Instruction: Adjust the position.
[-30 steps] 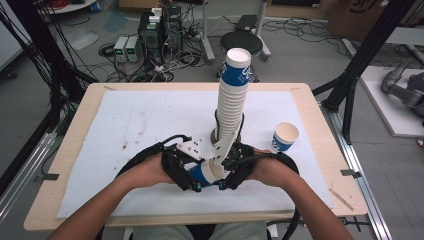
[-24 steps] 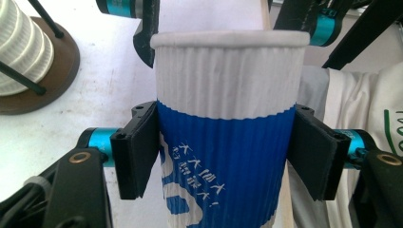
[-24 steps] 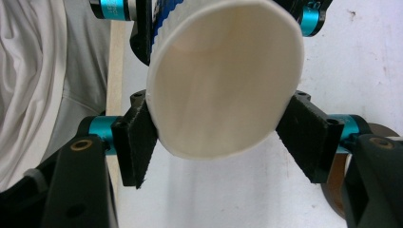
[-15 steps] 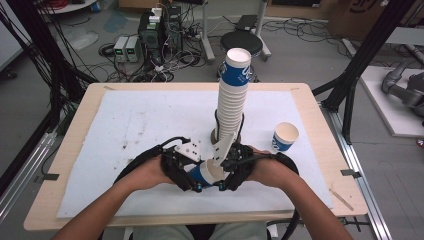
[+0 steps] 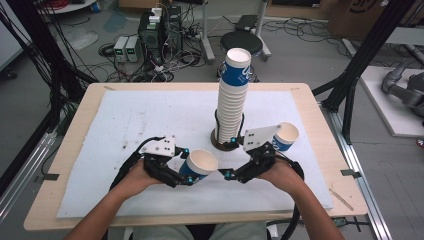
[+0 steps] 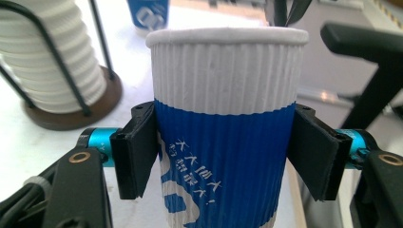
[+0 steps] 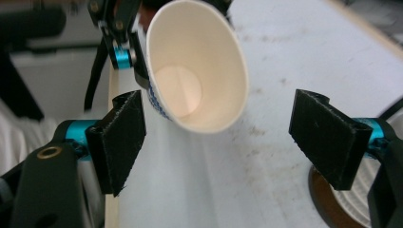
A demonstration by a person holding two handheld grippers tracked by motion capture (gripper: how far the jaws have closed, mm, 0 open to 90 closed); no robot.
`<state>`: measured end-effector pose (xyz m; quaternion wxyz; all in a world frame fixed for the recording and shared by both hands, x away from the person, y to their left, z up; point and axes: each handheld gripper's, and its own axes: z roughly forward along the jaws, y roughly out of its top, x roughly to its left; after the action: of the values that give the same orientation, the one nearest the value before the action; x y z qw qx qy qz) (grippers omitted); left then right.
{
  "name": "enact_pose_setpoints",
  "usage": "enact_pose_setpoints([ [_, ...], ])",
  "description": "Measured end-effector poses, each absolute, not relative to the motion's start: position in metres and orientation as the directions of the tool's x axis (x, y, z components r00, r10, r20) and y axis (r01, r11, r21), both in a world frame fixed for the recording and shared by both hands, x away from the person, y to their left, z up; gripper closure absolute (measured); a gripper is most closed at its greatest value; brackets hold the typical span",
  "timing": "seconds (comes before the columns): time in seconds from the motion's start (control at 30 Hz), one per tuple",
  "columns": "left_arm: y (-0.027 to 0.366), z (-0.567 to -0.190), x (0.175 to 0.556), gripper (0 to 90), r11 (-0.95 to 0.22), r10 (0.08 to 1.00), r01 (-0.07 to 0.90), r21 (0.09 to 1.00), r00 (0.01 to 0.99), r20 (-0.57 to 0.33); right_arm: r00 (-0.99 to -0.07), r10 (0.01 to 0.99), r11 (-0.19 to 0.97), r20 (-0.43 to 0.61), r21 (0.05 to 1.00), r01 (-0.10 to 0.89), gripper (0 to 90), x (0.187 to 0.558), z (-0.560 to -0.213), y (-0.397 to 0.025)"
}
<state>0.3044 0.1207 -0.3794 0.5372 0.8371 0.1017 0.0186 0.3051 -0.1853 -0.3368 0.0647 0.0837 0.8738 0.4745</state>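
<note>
My left gripper point(image 5: 186, 172) has its fingers point(image 6: 138, 154) pinched on a blue-and-white ribbed paper cup point(image 5: 199, 166), one pad on each side of the blue band, just below the white upper part. My right gripper point(image 5: 235, 172) has its fingers point(image 7: 119, 137) spread wide and touches nothing; the cup lies a little beyond the gap between them, apart from both pads.

The left gripper view shows the grip close up: both pads flat against the cup's wall, and the white print on the blue. The right gripper view looks into the cup's open mouth and shows its pale inside and round bottom, with the cup tilted toward the right gripper. The high view places the cup above the near middle of the white-covered table point(image 5: 125, 115), between my two hands. Farther back stands a tall stack of cups point(image 5: 232, 97) in a wire holder on a round brown base, and a second single cup point(image 5: 286, 136) sits to its right.

Both forearms come in from the near edge, hands angled inward so the grippers face each other.
</note>
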Motion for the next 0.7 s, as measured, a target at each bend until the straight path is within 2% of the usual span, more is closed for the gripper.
enact_pose_setpoints([
  [0.13, 0.131, -0.382, 0.303, 30.4, -0.328, 0.229, 0.145, 0.933, 0.971, -0.07, -0.965, 0.263, 0.463, -0.017, 0.879, 0.11, 19.7, 0.304, -0.34, -0.199],
  [0.17, 0.137, -0.384, 0.302, 30.4, -0.283, 0.251, 0.136, 0.949, 0.966, -0.064, -0.951, 0.308, 0.428, -0.019, 0.895, 0.121, 19.7, 0.302, -0.344, -0.206],
  [0.23, 0.143, -0.386, 0.301, 30.4, -0.238, 0.274, 0.125, 0.963, 0.96, -0.057, -0.94, 0.34, 0.396, -0.01, 0.908, 0.134, 19.7, 0.301, -0.349, -0.214],
  [0.47, 0.159, -0.392, 0.297, 30.4, -0.114, 0.319, 0.077, 0.99, 0.947, -0.037, -0.899, 0.438, 0.326, 0.003, 0.931, 0.162, 19.7, 0.297, -0.368, -0.233],
  [0.7, 0.17, -0.401, 0.295, 30.5, -0.053, 0.37, 0.053, 0.997, 0.929, -0.03, -0.859, 0.512, 0.299, 0.016, 0.934, 0.195, 19.7, 0.296, -0.38, -0.247],
])
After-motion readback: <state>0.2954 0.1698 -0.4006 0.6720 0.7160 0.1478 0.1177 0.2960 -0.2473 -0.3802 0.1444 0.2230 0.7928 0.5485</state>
